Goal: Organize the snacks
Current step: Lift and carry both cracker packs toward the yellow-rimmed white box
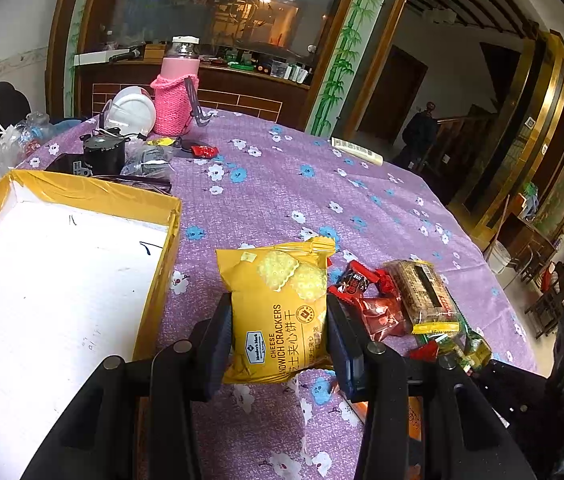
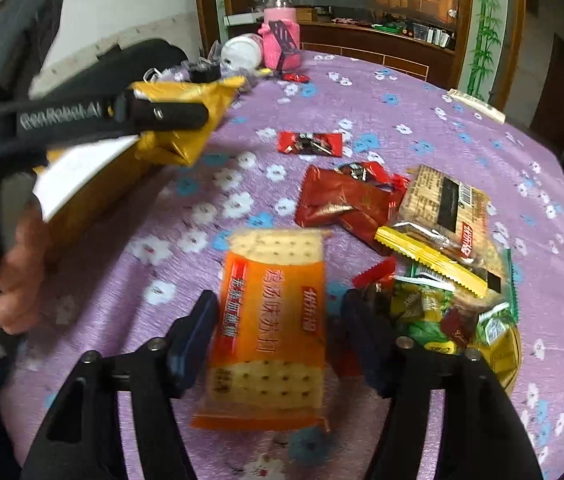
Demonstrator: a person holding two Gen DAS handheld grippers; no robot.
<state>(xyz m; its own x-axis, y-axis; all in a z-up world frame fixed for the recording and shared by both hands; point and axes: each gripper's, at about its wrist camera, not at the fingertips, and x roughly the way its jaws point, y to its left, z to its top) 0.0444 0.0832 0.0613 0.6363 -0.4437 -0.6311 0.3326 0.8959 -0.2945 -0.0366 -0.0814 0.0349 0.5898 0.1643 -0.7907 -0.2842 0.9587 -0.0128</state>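
Note:
My left gripper (image 1: 280, 340) is shut on a yellow pack of cheese sandwich crackers (image 1: 278, 304) and holds it upright just right of an open yellow box (image 1: 94, 192) with a white floor. In the right wrist view that pack (image 2: 178, 140) hangs by the box's corner under the left gripper's finger (image 2: 170, 114). My right gripper (image 2: 278, 336) points down at an orange soda cracker pack (image 2: 274, 320) on the purple flowered cloth. Its fingers straddle the pack. The left pad is at the pack's edge, with a slim gap on the right.
Red packs (image 2: 341, 200), a brown cracker pack with yellow ends (image 2: 441, 208) and green and yellow sweets (image 2: 441, 320) lie right of the orange pack. A small red pack (image 2: 309, 143) lies farther back. A pink bottle (image 1: 176, 88), a white lid, bags and a remote (image 1: 355, 151) stand at the back. A hand (image 2: 14, 264) grips the left tool.

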